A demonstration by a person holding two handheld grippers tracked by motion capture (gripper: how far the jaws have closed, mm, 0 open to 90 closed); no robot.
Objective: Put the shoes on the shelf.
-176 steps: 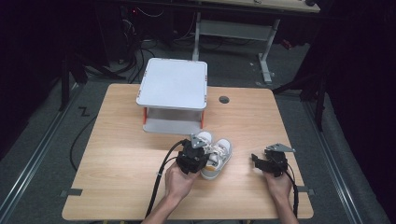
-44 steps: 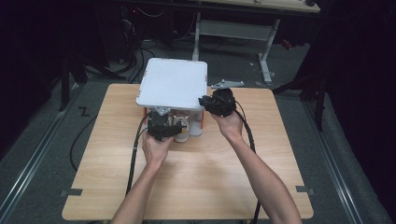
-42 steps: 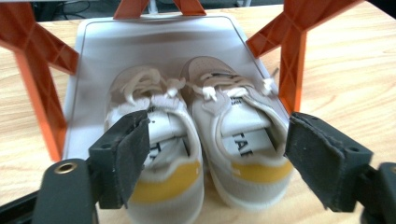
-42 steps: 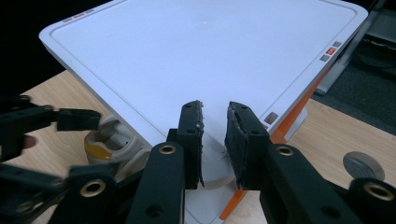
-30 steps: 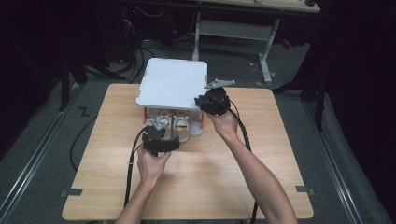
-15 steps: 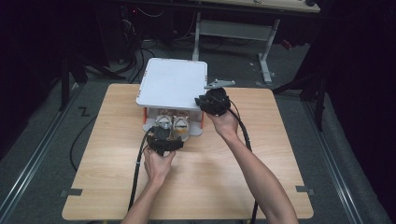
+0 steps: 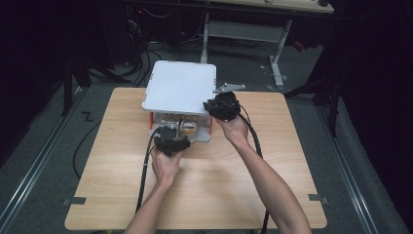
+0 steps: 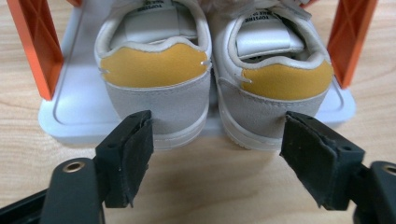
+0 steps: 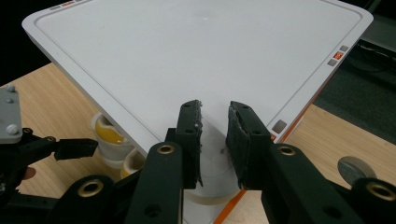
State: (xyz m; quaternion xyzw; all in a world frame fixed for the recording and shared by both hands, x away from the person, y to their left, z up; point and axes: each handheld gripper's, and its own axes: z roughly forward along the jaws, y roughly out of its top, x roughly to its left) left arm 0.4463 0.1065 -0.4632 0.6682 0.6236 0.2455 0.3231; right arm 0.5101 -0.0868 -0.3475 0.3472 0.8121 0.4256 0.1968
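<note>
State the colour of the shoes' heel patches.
Mustard yellow heel patches, best seen in the left gripper view.

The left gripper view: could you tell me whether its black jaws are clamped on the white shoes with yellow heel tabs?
No, the left gripper is open, its jaws standing apart just short of the white shoes with yellow heel tabs.

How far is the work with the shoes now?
Done: both shoes stand side by side on the lower shelf of the rack, heels outward. In hand: left gripper open just behind the heels; right gripper over the top shelf. Left, probably: drawing both grippers away.
</note>
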